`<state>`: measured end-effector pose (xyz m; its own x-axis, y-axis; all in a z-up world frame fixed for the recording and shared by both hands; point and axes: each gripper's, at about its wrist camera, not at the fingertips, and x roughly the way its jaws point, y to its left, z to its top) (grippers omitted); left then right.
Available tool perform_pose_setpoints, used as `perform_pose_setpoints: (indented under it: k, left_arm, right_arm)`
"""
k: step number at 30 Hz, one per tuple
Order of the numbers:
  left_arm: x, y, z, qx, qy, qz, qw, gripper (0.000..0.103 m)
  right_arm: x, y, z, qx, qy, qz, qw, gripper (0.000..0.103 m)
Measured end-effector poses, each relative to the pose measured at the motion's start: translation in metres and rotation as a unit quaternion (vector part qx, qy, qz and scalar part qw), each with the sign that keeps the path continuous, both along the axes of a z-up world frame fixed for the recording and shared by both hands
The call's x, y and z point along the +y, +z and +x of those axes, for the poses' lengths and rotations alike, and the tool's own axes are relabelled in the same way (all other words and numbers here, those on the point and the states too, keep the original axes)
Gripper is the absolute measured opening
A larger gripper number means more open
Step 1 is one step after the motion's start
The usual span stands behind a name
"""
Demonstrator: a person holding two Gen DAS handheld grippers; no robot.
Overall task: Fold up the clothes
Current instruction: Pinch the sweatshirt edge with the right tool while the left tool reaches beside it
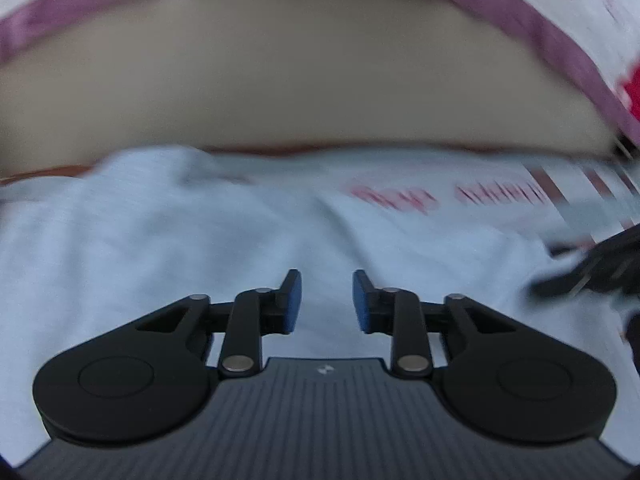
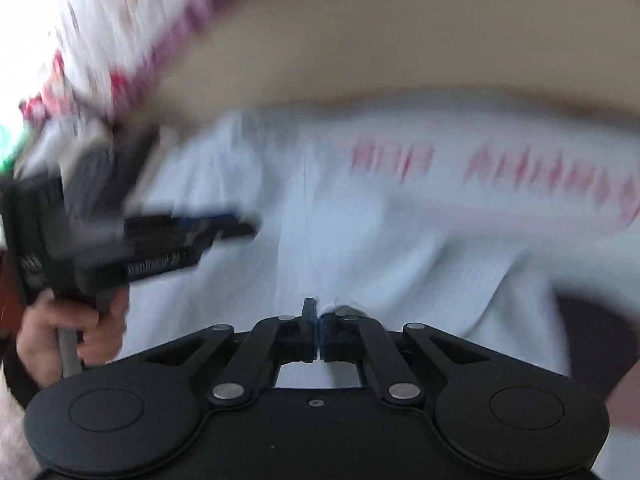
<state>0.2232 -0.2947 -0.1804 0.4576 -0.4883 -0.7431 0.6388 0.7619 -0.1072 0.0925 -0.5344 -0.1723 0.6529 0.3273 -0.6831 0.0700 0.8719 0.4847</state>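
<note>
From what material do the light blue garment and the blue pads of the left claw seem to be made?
The light blue garment looks like soft knit cotton, matte: it lies in loose folds and carries red printed letters, though blur hides the weave. The blue pads of the left claw look like matte rubber or foam, without shine; which one I cannot tell.

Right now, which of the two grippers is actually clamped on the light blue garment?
The right gripper: its jaws are shut on a fold of the light blue garment. The left gripper hangs over the cloth with its jaws apart, holding nothing.
</note>
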Motion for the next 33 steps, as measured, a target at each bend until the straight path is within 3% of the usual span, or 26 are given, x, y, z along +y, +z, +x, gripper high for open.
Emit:
perform_pose_setpoints:
  k: [1,3,5,6,9,13,15,19,21,23,25,28,30,32,33]
  left_arm:
    - [0.009,0.004,0.008,-0.009,0.023,0.001,0.9997,0.045]
    - [0.023,0.013,0.018,-0.062,0.06,0.036,0.9957,0.046]
    - [0.034,0.015,0.027,-0.095,0.085,0.068,0.9895,0.056]
    - [0.039,0.015,0.031,-0.108,0.1,0.083,0.9855,0.058]
    - [0.06,0.012,0.057,-0.107,0.146,0.1,0.9783,0.068]
    - [0.093,0.011,0.109,-0.082,0.163,0.079,0.9801,0.072]
    - [0.109,0.011,0.135,-0.07,0.167,0.069,0.9811,0.074]
    - [0.119,0.003,0.169,-0.076,0.138,0.066,0.9853,0.075]
    - [0.128,-0.002,0.184,-0.033,0.112,0.028,0.9927,0.077]
    - [0.134,-0.009,0.195,0.042,0.073,-0.021,0.9962,0.082]
    - [0.128,-0.017,0.2,0.078,0.057,-0.014,0.9952,0.082]
    - [0.117,-0.023,0.195,0.056,0.061,0.014,0.9965,0.083]
    - [0.114,-0.027,0.187,0.032,0.044,0.014,0.9984,0.077]
    - [0.109,-0.027,0.166,-0.017,0.009,0.02,0.9996,0.004]
    - [0.114,-0.02,0.145,-0.033,0.01,0.003,0.9994,0.001]
  right_arm:
    - [-0.011,0.013,-0.005,-0.027,-0.035,-0.029,0.999,0.003]
    - [-0.029,0.031,-0.01,-0.067,-0.106,-0.106,0.986,0.003]
    - [-0.048,0.037,-0.011,-0.082,-0.178,-0.199,0.96,0.003]
    - [-0.057,0.035,-0.009,-0.077,-0.203,-0.223,0.95,0.003]
    - [-0.076,0.03,-0.004,-0.08,-0.23,-0.218,0.945,0.002]
    - [-0.063,0.025,0.014,-0.078,-0.182,-0.268,0.943,0.002]
    - [-0.057,0.022,0.018,-0.08,-0.166,-0.268,0.945,0.002]
    - [-0.05,0.019,0.017,-0.081,-0.163,-0.264,0.947,0.003]
    - [-0.05,0.017,0.017,-0.08,-0.169,-0.263,0.947,0.003]
    - [-0.057,0.014,0.016,-0.081,-0.173,-0.261,0.946,0.002]
    - [-0.058,0.013,0.014,-0.084,-0.176,-0.258,0.946,0.002]
    - [-0.056,0.01,0.016,-0.085,-0.176,-0.253,0.948,0.003]
    - [-0.052,0.005,0.018,-0.083,-0.169,-0.255,0.948,0.003]
    - [-0.047,-0.004,0.019,-0.076,-0.153,-0.262,0.95,0.003]
    - [-0.044,-0.007,0.019,-0.074,-0.143,-0.267,0.95,0.003]
